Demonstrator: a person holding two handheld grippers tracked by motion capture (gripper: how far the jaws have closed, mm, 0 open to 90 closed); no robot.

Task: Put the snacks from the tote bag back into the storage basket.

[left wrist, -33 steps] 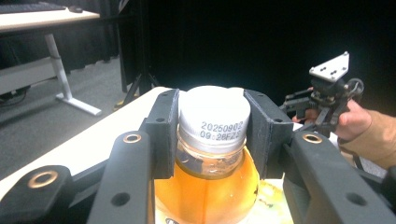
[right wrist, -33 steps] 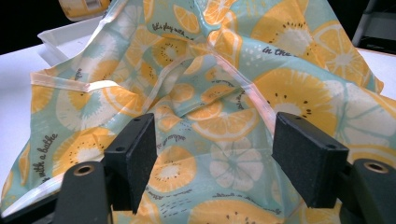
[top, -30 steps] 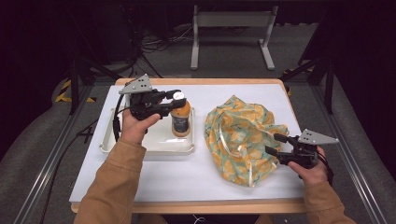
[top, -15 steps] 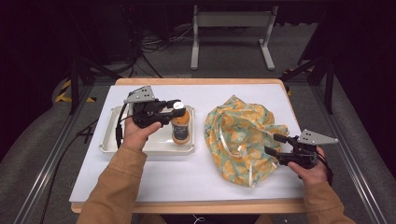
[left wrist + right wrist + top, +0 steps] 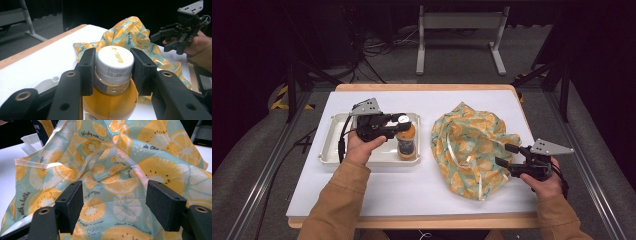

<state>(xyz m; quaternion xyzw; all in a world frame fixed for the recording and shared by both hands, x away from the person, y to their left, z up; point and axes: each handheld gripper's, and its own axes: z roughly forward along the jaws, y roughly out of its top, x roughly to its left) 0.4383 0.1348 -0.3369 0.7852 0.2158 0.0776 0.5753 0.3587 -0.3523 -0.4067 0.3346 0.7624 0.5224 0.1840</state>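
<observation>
A clear bottle of orange drink [image 5: 407, 144] with a white cap stands upright in the white tray [image 5: 332, 146]. My left gripper [image 5: 399, 125] is shut on the bottle [image 5: 113, 75] at its cap, one pad pressed on each side. A light green bag printed with orange slices [image 5: 472, 145] lies crumpled on the table to the right of the tray. My right gripper [image 5: 504, 155] sits open at the bag's right edge, and the bag [image 5: 112, 170] spreads just ahead of its parted jaws. The left gripper view shows the bag [image 5: 125, 27] and the right gripper [image 5: 170, 35] beyond the bottle.
A white mat [image 5: 412, 190] covers the wooden table, with bare room in front of the tray and bag. Dark floor, cables and a metal stand [image 5: 459, 35] lie beyond the far edge.
My left gripper came down and toward me over the tray, and its jaws, spread half a second ago, now clamp the bottle cap. The right gripper has stayed put.
</observation>
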